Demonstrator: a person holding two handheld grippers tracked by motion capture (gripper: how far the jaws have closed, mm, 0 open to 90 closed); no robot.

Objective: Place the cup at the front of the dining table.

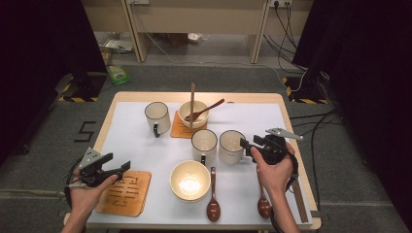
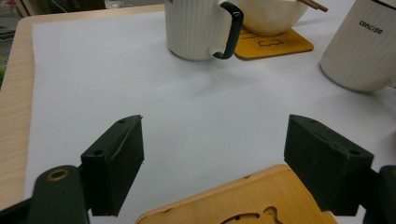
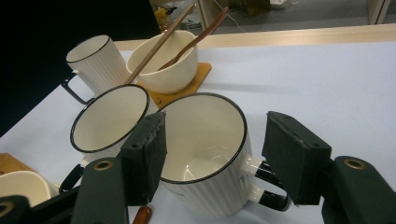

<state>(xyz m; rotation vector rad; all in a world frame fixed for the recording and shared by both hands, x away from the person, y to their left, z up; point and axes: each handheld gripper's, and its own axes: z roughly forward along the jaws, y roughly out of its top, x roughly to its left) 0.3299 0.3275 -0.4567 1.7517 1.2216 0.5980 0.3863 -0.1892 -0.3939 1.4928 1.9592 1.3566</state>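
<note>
Item: ribbed mug point(image 3: 205, 154), at 3 o'clock of the surface point(image 1: 141, 150), beside a second mug point(image 1: 204, 143). Right tongs point(image 3: 212, 154) released, straddling it, not yet gripping. Left tongs point(image 2: 212, 161) released above the empty coaster point(image 1: 124, 192), 8 o'clock. Likely early: grasp and placing remain.

Left gripper view: near coaster point(image 2: 261, 198) cut by bottom edge | mug point(image 2: 362, 44) top cropped | right gripper view: spoon point(image 3: 142, 215) mostly hidden behind jaw, mug point(image 3: 205, 154) handle partly hidden.

"concise" on a white mug point(image 2: 362, 46); floor mark "5" point(image 1: 85, 131)
</note>
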